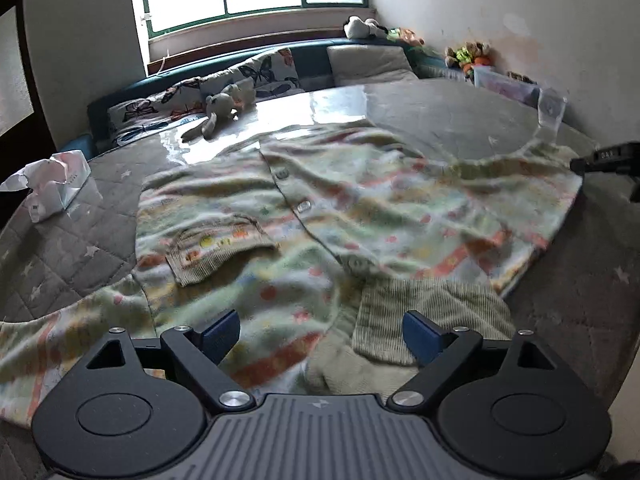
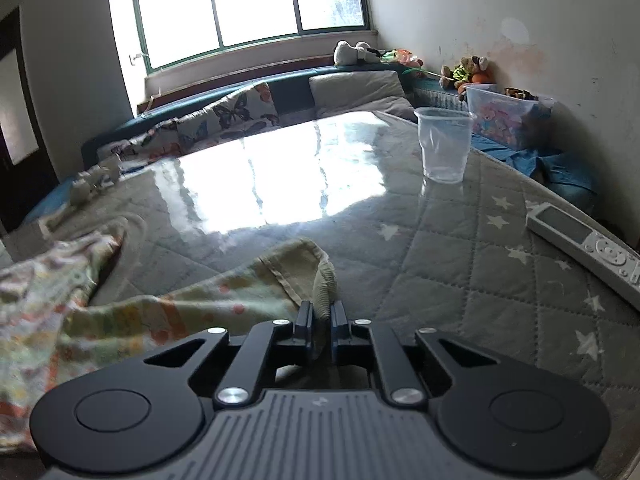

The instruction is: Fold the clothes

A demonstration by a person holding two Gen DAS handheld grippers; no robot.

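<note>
Already the right gripper point(image 2: 321, 316) is pinching the cardigan point(image 1: 320, 216) cuff on the counter point(image 2: 460, 248); left fingers point(image 1: 220, 330) are hovering wide, empty. Pulling toward the cup point(image 2: 443, 144) is risking tipping it.

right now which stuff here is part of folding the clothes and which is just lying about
Part of the job:
- patterned cardigan, spread on the table
- its ribbed cuff, clamped in the right hand-held gripper
- left hand-held gripper, open above the hem

Just lying about:
- plastic cup
- remote control
- tissue box
- stuffed toy
</note>
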